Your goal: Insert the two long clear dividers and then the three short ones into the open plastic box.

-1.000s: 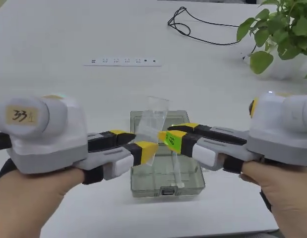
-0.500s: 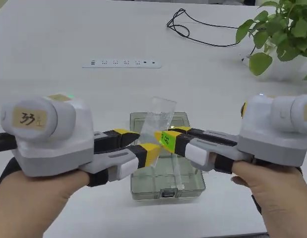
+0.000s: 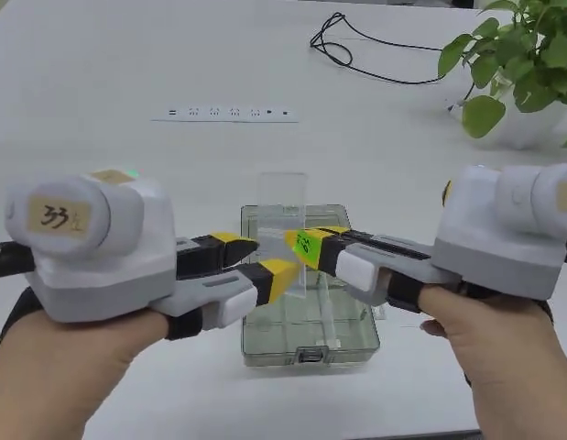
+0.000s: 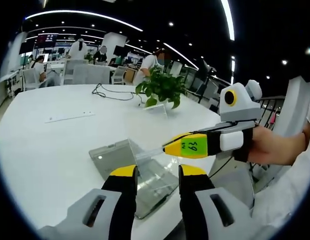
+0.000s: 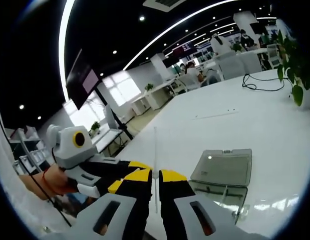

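Right gripper [image 5: 156,175] pinches divider [image 3: 283,197] edge-on; head view shows left gripper [image 3: 263,257] parted beside box [image 3: 265,353].

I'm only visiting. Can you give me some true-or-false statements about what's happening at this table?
1. The right claw grips a clear divider. True.
2. The plastic box has its lid shut. False: it lies open.
3. The left claw is clamped shut. False: its jaws stand apart.
4. A potted plant stands at the far right of the table. True.
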The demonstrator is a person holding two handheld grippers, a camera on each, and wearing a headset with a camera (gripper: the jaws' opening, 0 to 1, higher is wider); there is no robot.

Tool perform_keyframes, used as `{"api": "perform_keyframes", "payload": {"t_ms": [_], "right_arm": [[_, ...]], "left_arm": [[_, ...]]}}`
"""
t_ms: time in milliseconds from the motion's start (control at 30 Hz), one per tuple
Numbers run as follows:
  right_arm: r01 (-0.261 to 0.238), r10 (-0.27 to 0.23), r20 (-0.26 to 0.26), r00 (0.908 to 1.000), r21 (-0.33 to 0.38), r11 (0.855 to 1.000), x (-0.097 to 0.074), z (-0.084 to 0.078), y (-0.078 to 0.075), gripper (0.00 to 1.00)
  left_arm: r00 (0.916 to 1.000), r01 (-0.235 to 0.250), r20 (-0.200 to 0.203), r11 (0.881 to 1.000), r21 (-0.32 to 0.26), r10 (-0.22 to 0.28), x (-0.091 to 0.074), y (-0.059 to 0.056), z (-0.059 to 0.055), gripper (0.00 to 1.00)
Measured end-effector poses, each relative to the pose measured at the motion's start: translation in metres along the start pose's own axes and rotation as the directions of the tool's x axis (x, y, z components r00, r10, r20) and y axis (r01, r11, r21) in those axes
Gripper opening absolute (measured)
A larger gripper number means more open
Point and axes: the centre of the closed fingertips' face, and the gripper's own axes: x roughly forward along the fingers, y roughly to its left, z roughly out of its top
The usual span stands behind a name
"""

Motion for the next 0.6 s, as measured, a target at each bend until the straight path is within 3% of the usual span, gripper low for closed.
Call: {"api": "perform_keyframes", "payload": {"t_ms": [133, 233, 367, 600], "right_arm": [[0.005, -0.005, -0.009, 0.9999, 0.022, 1.0, 0.001, 0.001, -0.001, 0.07], [0.014, -0.013, -0.012, 0.9998, 0.046, 0.999, 0.0, 0.004, -0.004, 0.07], [0.043, -0.039, -0.053, 0.9978, 0.07, 0.997, 0.001, 0.005, -0.014, 0.07], [0.09, -0.084, -0.123, 0.9888, 0.038, 0.995, 0.006, 0.004, -0.025, 0.07]], "left_arm": [[0.9999, 0.013, 0.001, 1.0, 0.013, -0.013, -0.003, 0.001, -0.004, 0.3], [0.9999, 0.011, -0.006, 1.0, 0.02, -0.011, -0.005, 0.005, -0.007, 0.35], [0.9996, 0.002, -0.028, 0.999, 0.045, -0.001, -0.015, 0.015, -0.019, 0.36], [0.9995, 0.022, -0.026, 0.995, 0.093, -0.02, -0.027, 0.025, -0.03, 0.53]]}}
